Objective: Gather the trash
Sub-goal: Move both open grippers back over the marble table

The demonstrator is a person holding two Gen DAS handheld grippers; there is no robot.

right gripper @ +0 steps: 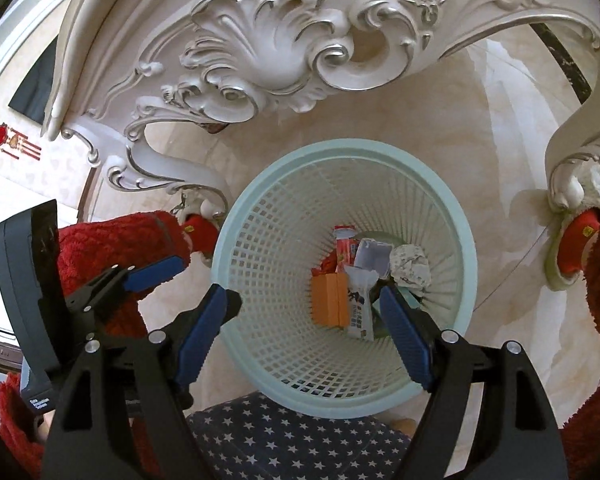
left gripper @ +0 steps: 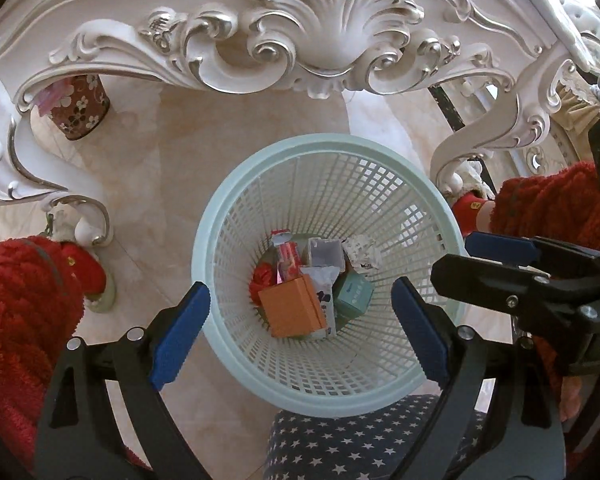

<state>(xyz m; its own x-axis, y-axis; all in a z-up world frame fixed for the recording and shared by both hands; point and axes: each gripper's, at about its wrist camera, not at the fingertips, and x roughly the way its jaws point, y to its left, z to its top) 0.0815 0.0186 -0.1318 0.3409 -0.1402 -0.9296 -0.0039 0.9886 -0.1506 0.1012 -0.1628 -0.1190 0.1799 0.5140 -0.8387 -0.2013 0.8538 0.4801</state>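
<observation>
A pale green mesh wastebasket [left gripper: 216, 216] [right gripper: 466, 232] stands on the floor below both grippers. Inside lie an orange box [left gripper: 292, 308] [right gripper: 328, 300], a teal box [left gripper: 354, 292], a red snack wrapper [left gripper: 288, 258] [right gripper: 344, 248], a white wrapper [left gripper: 324, 280] [right gripper: 360, 304], a small white carton [left gripper: 326, 252] [right gripper: 374, 256] and crumpled paper [left gripper: 362, 252] [right gripper: 410, 266]. My left gripper [left gripper: 300, 320] is open and empty above the basket. My right gripper [right gripper: 306, 328] is open and empty too; it also shows in the left wrist view [left gripper: 496, 256].
An ornate white carved table [left gripper: 320, 28] [right gripper: 268, 48] arches over the basket, its curled legs [left gripper: 80, 216] [right gripper: 572, 188] on both sides. A brown flowered bin [left gripper: 80, 106] stands far left. Red fuzzy sleeves [left gripper: 24, 304] and star-patterned cloth [left gripper: 360, 440] fill the near edges. The floor is beige marble.
</observation>
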